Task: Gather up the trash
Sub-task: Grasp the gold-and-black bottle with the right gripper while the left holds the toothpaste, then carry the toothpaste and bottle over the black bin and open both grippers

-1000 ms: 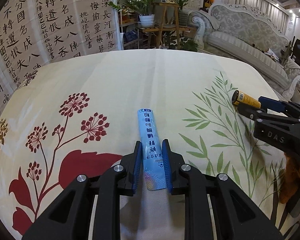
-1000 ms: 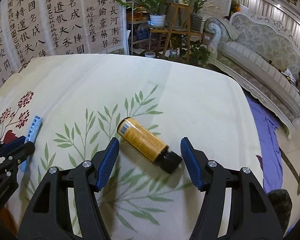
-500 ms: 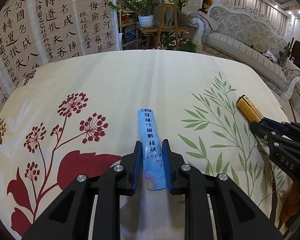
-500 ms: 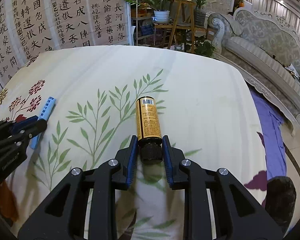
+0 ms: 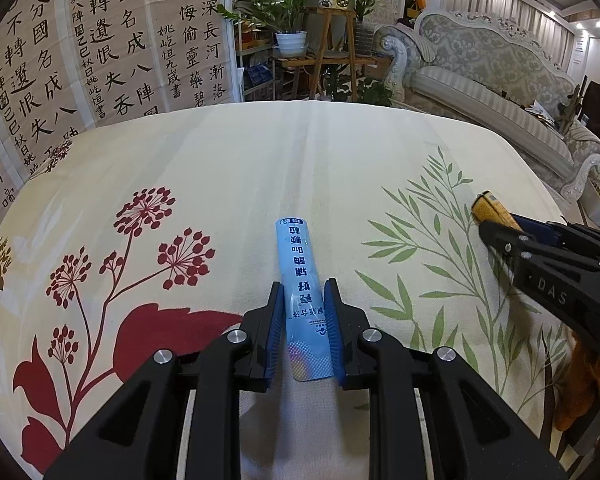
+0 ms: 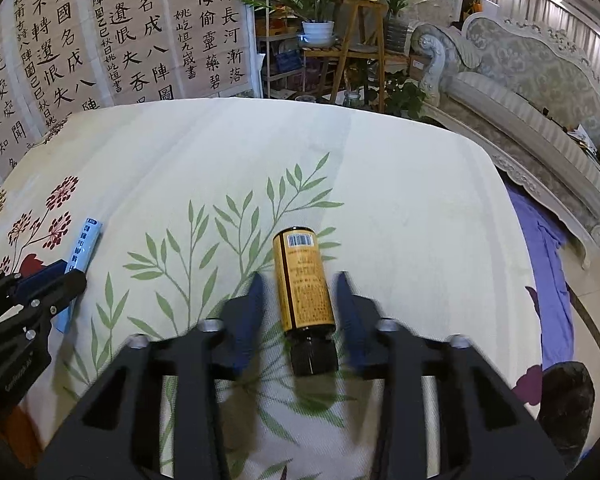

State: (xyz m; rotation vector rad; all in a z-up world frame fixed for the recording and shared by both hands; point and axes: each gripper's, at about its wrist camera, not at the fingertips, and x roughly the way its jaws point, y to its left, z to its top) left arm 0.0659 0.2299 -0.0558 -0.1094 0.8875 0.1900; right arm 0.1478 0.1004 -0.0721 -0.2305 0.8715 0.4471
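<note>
A blue sachet (image 5: 296,256) lies on the flowered tablecloth (image 5: 300,152), and my left gripper (image 5: 302,292) is shut on its near half. A yellow-labelled brown bottle (image 6: 300,256) with a black cap lies lengthwise between the fingers of my right gripper (image 6: 300,284). Those jaws are closing and look blurred, with a thin gap on each side of the bottle. In the left wrist view the right gripper (image 5: 496,232) sits at the right with the bottle's (image 5: 486,206) base poking out. In the right wrist view the left gripper (image 6: 66,276) and sachet (image 6: 86,246) are at the left.
A calligraphy screen (image 5: 100,40) stands behind the table on the left. A wooden plant stand (image 6: 356,40) is at the back. An ornate sofa (image 6: 540,92) runs along the right, with a purple cloth (image 6: 548,272) and a dark round object (image 6: 564,396) past the table's right edge.
The right jaws came in from wide apart, and the bottle turned from slanted to lengthwise between them. It now sits deeper between the fingers. The left gripper and sachet have not moved.
</note>
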